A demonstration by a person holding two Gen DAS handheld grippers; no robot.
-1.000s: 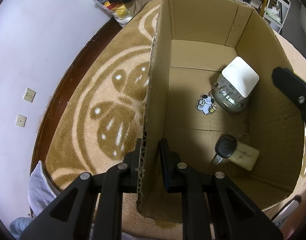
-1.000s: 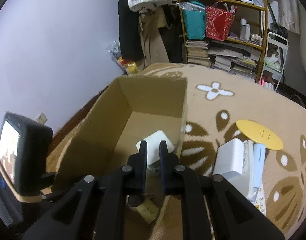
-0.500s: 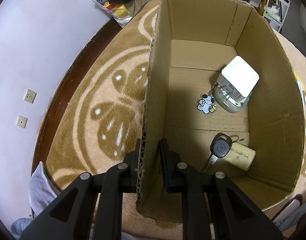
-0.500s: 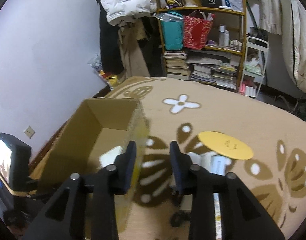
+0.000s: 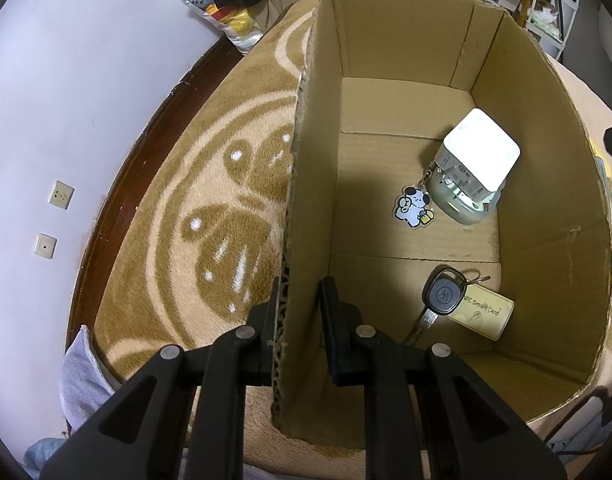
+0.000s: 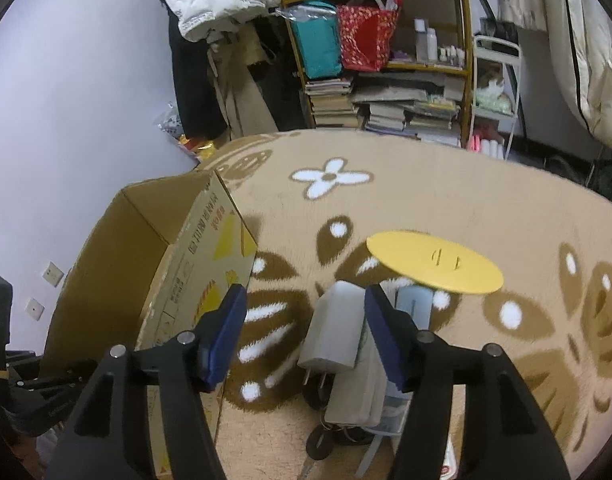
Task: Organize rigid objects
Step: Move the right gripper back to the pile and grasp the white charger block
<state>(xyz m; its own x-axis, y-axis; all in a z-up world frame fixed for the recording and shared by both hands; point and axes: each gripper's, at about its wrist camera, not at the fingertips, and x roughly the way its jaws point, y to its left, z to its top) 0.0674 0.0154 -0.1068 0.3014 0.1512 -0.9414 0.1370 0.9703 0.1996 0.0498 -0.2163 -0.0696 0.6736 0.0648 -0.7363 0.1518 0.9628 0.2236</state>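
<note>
My left gripper (image 5: 300,304) is clamped on the near wall of the cardboard box (image 5: 546,208), steadying it. My right gripper (image 6: 302,328), whose jaws have just been opening and grip nothing, hangs outside the box over the white adapter (image 6: 332,330) on the rug. Inside the box already lie a white charger (image 5: 472,176), a dog keychain (image 5: 412,206) and a car key (image 5: 440,298); the adapter, the items under it and the yellow disc (image 6: 434,262) beyond remain outside.

Tan flower-patterned rug (image 6: 446,200), yellow disc (image 6: 434,261)

A key (image 5: 442,296) and a charger (image 5: 476,172) lie in the box (image 5: 546,216).
</note>
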